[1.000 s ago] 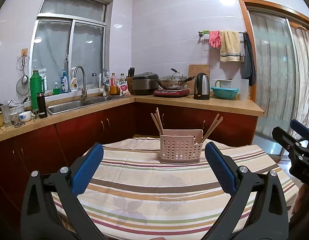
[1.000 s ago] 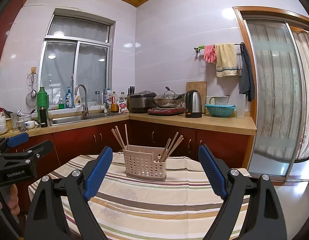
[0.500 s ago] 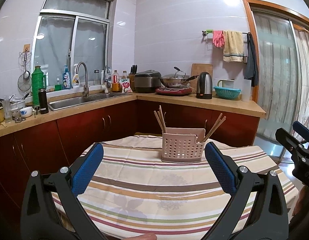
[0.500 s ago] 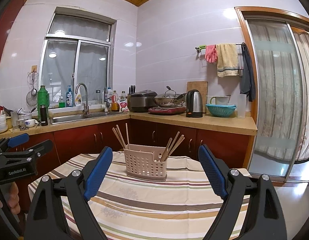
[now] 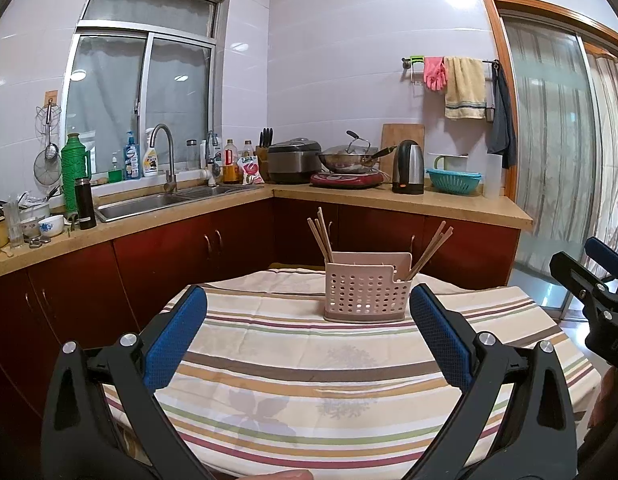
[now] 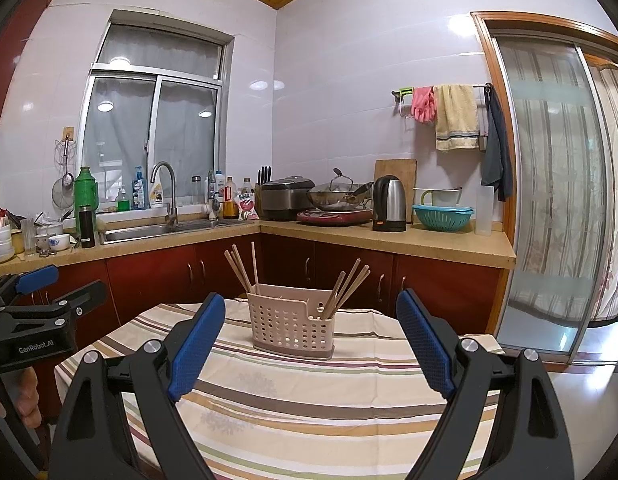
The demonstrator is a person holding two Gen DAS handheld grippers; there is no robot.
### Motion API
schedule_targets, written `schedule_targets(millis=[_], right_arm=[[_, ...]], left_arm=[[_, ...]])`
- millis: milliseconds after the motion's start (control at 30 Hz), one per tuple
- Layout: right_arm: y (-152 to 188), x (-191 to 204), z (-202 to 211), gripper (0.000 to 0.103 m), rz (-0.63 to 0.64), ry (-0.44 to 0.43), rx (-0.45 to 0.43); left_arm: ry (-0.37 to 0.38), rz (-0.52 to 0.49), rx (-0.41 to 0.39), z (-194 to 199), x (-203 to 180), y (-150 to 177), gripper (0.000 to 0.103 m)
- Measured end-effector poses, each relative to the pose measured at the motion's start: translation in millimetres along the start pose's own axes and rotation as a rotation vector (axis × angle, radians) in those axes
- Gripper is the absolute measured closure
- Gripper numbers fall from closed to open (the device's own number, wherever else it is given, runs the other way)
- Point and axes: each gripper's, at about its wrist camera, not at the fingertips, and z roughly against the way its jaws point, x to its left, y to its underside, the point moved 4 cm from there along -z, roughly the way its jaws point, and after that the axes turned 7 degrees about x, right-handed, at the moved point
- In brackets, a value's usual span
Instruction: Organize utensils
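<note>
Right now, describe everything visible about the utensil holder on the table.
The utensil holder is a pale pink plastic basket with perforated walls and a taller back panel, standing upright on the striped tablecloth. Wooden chopsticks lean out of its left end, another bunch out of its right. Neither gripper touches it.

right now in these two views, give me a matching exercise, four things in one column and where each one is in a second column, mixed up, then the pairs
Things:
1. utensil holder
2. kettle
3. pink gloves
4. green thermos

Places:
A. hanging on the wall rail beside a yellow towel
B. on the counter left of the sink
C. on the striped tablecloth, chopsticks in both ends
D. on the counter between the wok and the teal colander

Pairs: 1-C, 2-D, 3-A, 4-B
</note>
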Motion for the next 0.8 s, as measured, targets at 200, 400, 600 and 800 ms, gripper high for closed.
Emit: schedule_targets(millis=[200,400,600,800], right_arm=[[3,-1,-2,0.018,0.004,-0.001,0.01],[3,-2,-3,0.018,0.007,-0.001,0.015],[3,-3,-4,0.018,0.008,-0.004,0.025],[1,-4,-6,0.018,0.009,-0.004,0.029]], left_arm=[[0.007,0.011,0.012,-4,2,4,0.004],[0.011,0.022,0.021,-9,6,7,0.004],[0.013,0.023,0.022,-10,6,8,0.004],[-0.017,0.002,0.011,-10,5,10,0.004]])
